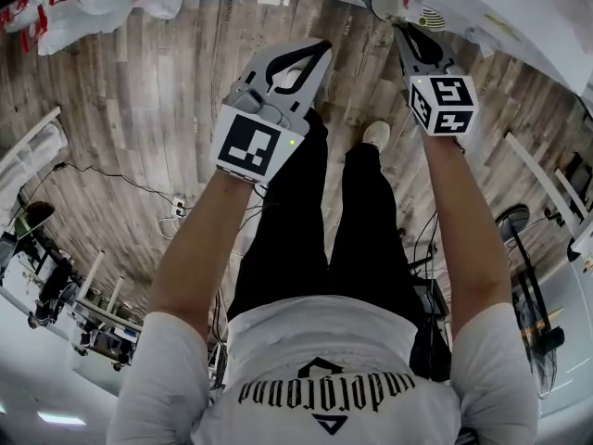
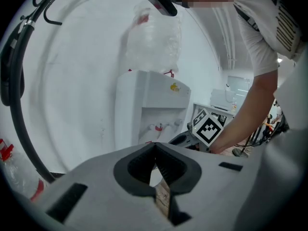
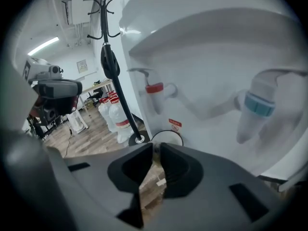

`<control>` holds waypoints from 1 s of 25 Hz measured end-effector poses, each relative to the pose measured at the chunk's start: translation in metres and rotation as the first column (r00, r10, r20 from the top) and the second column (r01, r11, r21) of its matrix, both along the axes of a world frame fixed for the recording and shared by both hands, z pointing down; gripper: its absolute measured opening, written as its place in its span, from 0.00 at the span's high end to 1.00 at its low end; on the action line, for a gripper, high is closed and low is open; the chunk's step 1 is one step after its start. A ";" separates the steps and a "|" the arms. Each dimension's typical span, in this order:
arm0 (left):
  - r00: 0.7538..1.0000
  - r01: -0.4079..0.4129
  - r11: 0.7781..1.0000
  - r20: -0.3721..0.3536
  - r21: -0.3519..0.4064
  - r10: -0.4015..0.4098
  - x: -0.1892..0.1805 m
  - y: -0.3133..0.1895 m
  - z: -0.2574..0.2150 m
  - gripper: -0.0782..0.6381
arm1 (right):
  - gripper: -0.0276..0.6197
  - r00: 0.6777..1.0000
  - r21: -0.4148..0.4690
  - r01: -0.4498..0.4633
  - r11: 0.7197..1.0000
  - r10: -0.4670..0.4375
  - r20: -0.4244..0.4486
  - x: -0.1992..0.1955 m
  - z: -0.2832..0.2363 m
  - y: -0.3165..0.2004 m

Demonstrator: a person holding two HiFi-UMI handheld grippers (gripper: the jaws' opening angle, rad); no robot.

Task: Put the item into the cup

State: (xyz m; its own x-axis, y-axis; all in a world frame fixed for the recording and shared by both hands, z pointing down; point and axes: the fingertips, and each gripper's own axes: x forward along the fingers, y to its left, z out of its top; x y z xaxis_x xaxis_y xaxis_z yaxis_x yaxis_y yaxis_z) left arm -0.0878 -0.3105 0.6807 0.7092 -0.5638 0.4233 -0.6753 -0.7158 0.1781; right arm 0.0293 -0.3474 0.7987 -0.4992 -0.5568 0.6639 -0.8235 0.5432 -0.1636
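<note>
Over the grey-brown wooden plank floor, the left gripper hangs out in front of the person with its black-lined fingers closed tip to tip on nothing. I'd say it is parked aside so the other has room. The right gripper is the working one, pushed up to the tall white plastic water dispenser beneath its red-collared tap. Its fingers stand nearly together with a thin slit between them. A brownish sliver shows in that slit, and I cannot tell whether it is the item or only floor beyond. Just past the fingertips sits what looks like the round, dark-rimmed cup, under the taps, presumably so the item can drop straight in.
</note>
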 end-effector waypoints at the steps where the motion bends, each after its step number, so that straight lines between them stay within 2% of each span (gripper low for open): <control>1: 1.000 0.000 1.000 -0.006 -0.002 0.000 0.001 -0.002 0.003 0.88 | 0.87 1.000 -0.005 -0.002 1.000 0.002 -0.007 -0.001 0.005 -0.004; 10: 0.998 0.031 0.999 -0.048 -0.026 -0.032 0.003 0.001 0.014 0.88 | 0.84 0.999 -0.049 -0.025 0.998 0.023 -0.034 -0.008 0.032 -0.022; 18: 0.999 0.038 0.998 -0.033 -0.043 -0.039 -0.001 0.006 0.021 0.88 | 0.79 0.999 -0.096 -0.022 0.995 0.018 -0.040 -0.005 0.045 -0.029; 25: 0.999 0.037 0.998 -0.030 -0.048 -0.038 -0.002 0.009 0.022 0.88 | 0.73 0.999 -0.102 -0.002 0.995 -0.003 -0.050 -0.012 0.045 -0.026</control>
